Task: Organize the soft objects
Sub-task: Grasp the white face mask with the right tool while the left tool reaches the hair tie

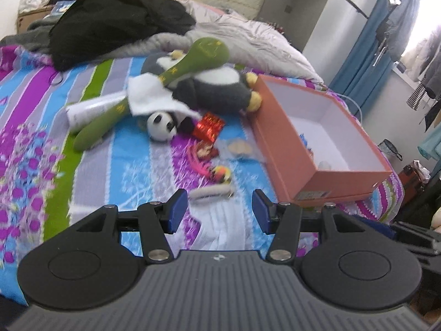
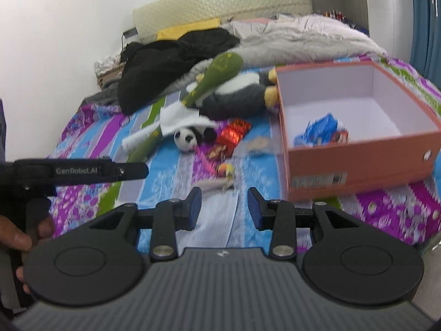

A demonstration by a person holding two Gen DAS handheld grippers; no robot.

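An open orange box (image 1: 292,149) (image 2: 358,157) stands on the striped bed; blue and red packets (image 2: 321,131) lie inside. Left of it lie a grey penguin plush (image 1: 217,88) (image 2: 234,93), a green plush (image 1: 193,60) (image 2: 217,74), a white cloth (image 1: 148,96) (image 2: 182,120), a small panda (image 1: 161,125) (image 2: 186,138), a red shiny packet (image 1: 208,128) (image 2: 233,133), a small colourful toy (image 1: 220,172) (image 2: 226,169) and a grey-white strip (image 1: 210,191) (image 2: 215,184). My left gripper (image 1: 219,209) is open and empty just short of the strip. My right gripper (image 2: 223,208) is open and empty, likewise.
A black garment (image 1: 118,24) (image 2: 171,63) and a grey-white duvet (image 1: 248,35) (image 2: 303,38) are heaped near the headboard. A white tube (image 1: 91,109) lies by the green plush. The left gripper's body (image 2: 77,172) crosses the right wrist view's left side. Blue curtains (image 1: 366,55) hang beyond the bed.
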